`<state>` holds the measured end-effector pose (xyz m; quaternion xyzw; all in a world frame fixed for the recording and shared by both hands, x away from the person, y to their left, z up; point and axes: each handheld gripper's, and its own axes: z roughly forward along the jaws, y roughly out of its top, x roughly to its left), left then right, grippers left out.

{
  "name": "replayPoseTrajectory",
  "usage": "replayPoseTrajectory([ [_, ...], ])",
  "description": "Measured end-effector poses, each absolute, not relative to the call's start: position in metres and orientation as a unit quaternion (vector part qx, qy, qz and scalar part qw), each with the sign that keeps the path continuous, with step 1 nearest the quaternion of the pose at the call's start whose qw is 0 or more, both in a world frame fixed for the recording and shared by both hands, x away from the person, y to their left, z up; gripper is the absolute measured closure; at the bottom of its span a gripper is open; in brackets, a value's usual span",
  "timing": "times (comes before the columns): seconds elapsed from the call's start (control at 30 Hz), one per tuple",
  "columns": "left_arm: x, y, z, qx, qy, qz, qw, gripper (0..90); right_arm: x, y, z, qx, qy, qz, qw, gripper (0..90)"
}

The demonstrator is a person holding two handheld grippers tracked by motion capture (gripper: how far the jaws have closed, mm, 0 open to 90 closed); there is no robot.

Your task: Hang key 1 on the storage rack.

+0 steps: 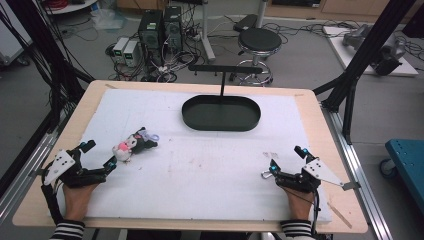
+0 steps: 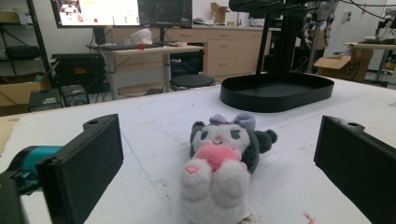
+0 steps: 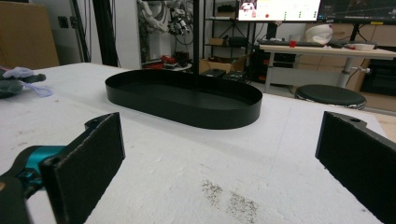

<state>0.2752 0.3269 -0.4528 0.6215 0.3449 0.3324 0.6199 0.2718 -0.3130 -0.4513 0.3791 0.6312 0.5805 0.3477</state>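
Note:
A small plush toy (image 1: 131,145), white and dark grey with a pink heart and a lilac bow, lies on the white foam mat (image 1: 200,165) at the left. In the left gripper view the plush toy (image 2: 224,163) lies just ahead, between the two wide-apart jaws, untouched. My left gripper (image 1: 99,154) is open right beside the toy. A black oval tray (image 1: 221,113) with an upright T-shaped stand sits at the mat's far middle. My right gripper (image 1: 283,161) is open near the mat's front right, with nothing between its jaws, and faces the black tray (image 3: 187,100).
The mat covers a wooden table (image 1: 320,150) with bare edges all round. A black stool (image 1: 259,42), computer boxes and cables stand on the floor beyond the far edge. Black frame posts (image 1: 350,95) rise at both sides. A blue cart (image 1: 407,160) stands off to the right.

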Motion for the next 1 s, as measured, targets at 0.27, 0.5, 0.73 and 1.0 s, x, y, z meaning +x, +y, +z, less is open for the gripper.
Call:
replayPoseTrajectory([
  [0.27,0.2747,0.3261,-0.4529,0.624,0.339,0.336,0.619,1.7,0.2711,-0.3126,-0.4514,0.38,0.631,0.579,0.349,0.5],
  [0.5,0.2748,0.3265,-0.4528,0.623,0.341,0.334,0.62,1.7,0.2716,-0.3138,-0.4515,0.381,0.628,0.583,0.349,0.5],
  [0.73,0.275,0.327,-0.4525,0.62,0.347,0.336,0.618,1.7,0.2716,-0.3136,-0.4515,0.38,0.628,0.582,0.351,0.5],
  [1.0,0.2737,0.3306,-0.4459,0.615,0.36,0.343,0.612,1.7,0.2718,-0.3147,-0.4516,0.382,0.625,0.584,0.35,0.5],
])
